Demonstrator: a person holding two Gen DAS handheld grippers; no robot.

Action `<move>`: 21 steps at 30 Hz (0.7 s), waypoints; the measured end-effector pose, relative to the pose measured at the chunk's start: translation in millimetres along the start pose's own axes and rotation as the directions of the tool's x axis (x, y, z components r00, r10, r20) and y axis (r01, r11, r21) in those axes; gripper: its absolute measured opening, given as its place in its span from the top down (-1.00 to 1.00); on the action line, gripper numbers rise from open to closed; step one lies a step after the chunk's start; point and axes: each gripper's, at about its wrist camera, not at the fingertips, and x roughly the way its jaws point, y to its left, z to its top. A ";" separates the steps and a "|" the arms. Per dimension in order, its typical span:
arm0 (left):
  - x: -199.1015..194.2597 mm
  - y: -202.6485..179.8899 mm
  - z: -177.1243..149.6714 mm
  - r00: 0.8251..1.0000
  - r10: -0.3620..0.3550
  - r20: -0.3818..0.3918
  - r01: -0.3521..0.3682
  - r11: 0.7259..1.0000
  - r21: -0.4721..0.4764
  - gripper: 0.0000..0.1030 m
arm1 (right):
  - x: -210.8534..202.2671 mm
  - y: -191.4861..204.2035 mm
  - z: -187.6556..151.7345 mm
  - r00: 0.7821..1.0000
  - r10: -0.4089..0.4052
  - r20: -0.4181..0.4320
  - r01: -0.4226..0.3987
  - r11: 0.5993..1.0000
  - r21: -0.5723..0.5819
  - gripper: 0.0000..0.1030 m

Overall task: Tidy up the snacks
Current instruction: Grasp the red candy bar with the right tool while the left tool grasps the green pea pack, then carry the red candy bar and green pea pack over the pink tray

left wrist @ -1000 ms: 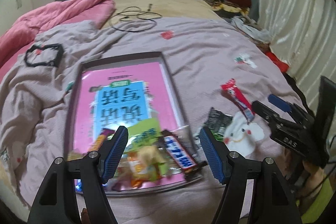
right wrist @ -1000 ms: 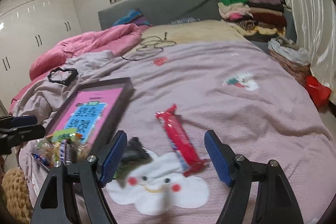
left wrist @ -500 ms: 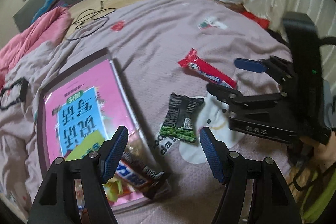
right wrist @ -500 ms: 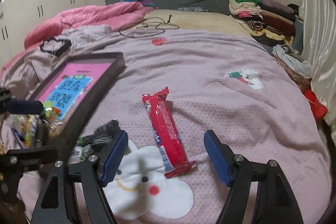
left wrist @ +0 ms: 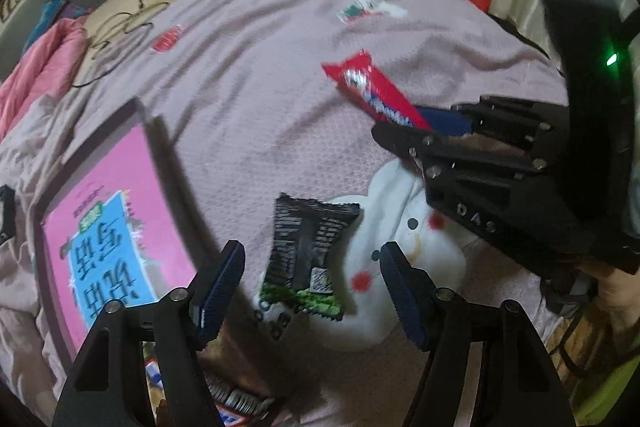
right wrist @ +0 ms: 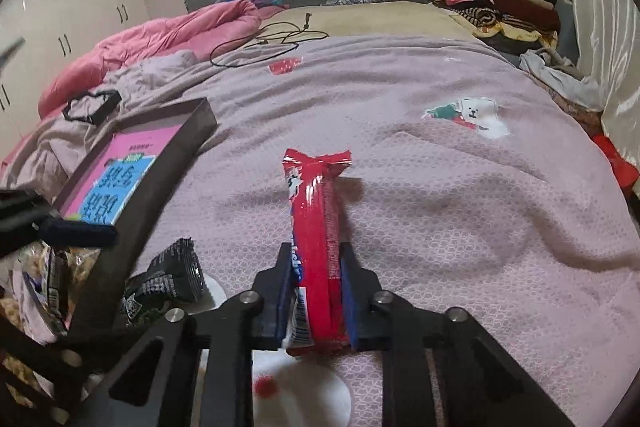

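Lying on the mauve knitted bedspread, the long red foil snack bar is clamped at its near end by the right gripper, whose jaws have just snapped closed on it. The left gripper hovers with jaws apart, narrowing, straddling the black crinkled snack packet without touching it. Just beside sits the dark rectangular tray lined with a pink printed sheet; its blue characters appear upside down, unreadable. "DAS" shows on the right gripper's black body.
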 end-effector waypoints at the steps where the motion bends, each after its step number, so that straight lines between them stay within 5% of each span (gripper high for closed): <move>1: 2.7 -0.7 0.6 1.000 0.000 -0.009 0.000 1.000 0.004 -0.21 | -0.8 -1.2 0.4 1.000 0.004 0.002 -0.004 1.000 0.007 0.61; 11: 20.9 5.7 6.0 0.999 -0.025 -0.036 0.024 0.999 -0.043 0.14 | -16.0 -2.1 4.8 0.998 0.040 0.057 -0.041 0.999 0.026 0.66; 21: 14.3 21.0 2.6 0.998 -0.052 0.023 0.055 0.989 -0.138 0.46 | -27.5 -3.6 8.4 0.991 0.081 0.106 -0.086 0.995 0.046 0.66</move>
